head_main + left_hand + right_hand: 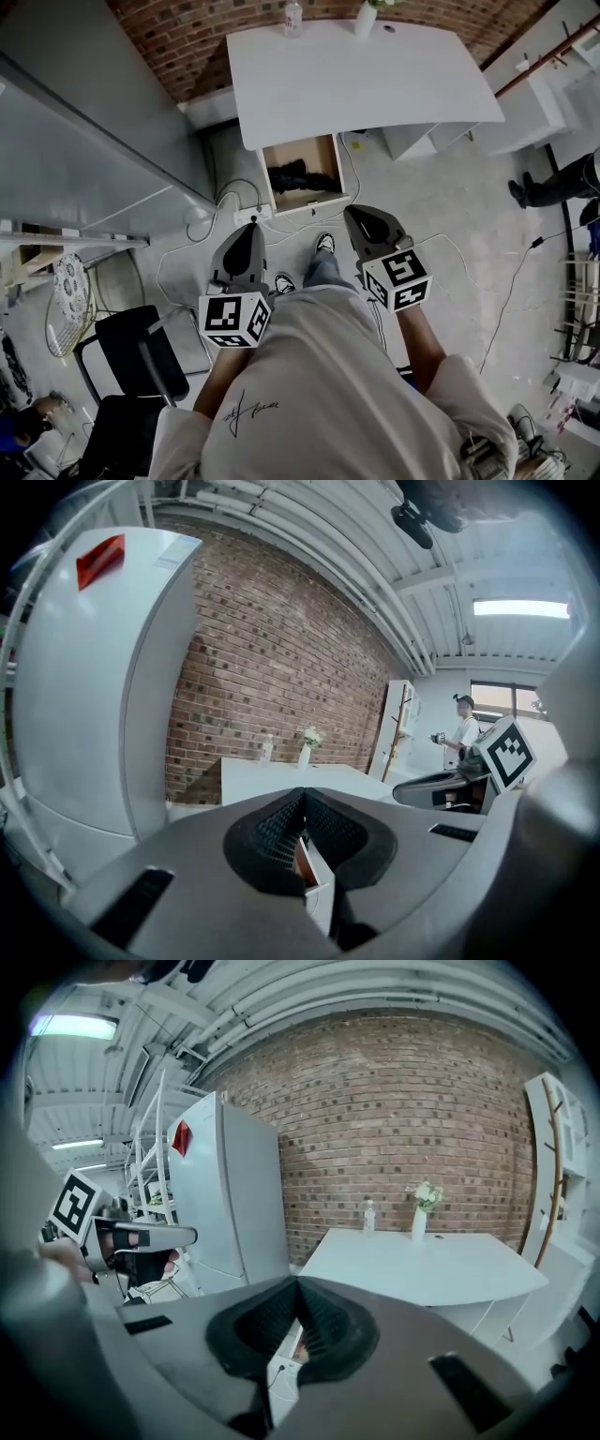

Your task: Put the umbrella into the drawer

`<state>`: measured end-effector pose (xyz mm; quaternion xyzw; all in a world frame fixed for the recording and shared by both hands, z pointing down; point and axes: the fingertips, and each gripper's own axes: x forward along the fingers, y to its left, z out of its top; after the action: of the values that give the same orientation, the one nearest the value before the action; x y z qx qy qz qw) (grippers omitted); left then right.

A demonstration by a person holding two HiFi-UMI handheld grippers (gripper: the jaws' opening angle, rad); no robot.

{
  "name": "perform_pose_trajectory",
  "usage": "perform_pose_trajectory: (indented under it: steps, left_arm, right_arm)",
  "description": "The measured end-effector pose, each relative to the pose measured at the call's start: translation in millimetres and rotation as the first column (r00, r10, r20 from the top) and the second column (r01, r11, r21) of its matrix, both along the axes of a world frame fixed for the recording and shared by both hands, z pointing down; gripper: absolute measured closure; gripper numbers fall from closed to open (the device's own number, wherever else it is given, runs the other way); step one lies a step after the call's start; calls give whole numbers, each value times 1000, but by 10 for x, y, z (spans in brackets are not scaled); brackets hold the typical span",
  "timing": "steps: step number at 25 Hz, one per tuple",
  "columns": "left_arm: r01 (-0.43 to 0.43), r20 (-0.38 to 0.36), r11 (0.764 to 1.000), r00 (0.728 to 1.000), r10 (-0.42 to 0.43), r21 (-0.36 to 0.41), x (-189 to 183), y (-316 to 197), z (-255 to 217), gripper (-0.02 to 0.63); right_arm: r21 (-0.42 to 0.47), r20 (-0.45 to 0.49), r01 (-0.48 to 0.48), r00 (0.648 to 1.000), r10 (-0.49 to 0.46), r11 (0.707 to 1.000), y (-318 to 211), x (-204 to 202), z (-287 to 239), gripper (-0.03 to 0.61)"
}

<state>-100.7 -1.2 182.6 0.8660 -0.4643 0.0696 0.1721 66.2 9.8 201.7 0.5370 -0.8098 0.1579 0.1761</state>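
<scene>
A dark folded umbrella [298, 175] lies inside the open wooden drawer [305, 208] under the white table [356, 75]. My left gripper [254, 229] hovers in front of the drawer's left corner, jaws shut and empty. My right gripper [359, 216] hangs in front of the drawer's right corner, also shut with nothing in it. In the left gripper view the left gripper [302, 797] has its pads meeting, and part of the drawer [317, 881] shows below them. The right gripper [297, 1283] has its pads together in its own view.
A bottle [293, 17] and a white vase [366, 19] stand at the table's far edge. A tall grey fridge [84, 141] is at the left, a black chair [131, 366] behind it. A power strip [251, 217] with cables lies on the floor. A person [553, 183] stands at right.
</scene>
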Motion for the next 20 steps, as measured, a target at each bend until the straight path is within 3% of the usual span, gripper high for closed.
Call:
perform_pose_trajectory:
  steps: [10, 20]
  left_arm:
    - [8, -18, 1000, 1000, -8, 25, -139, 110, -62, 595]
    - [7, -26, 999, 1000, -6, 33, -210, 196, -95, 595]
  right_arm:
    - [54, -55, -29, 998, 32, 998, 219, -93, -97, 563]
    - [60, -73, 19, 997, -15, 998, 304, -335, -90, 563]
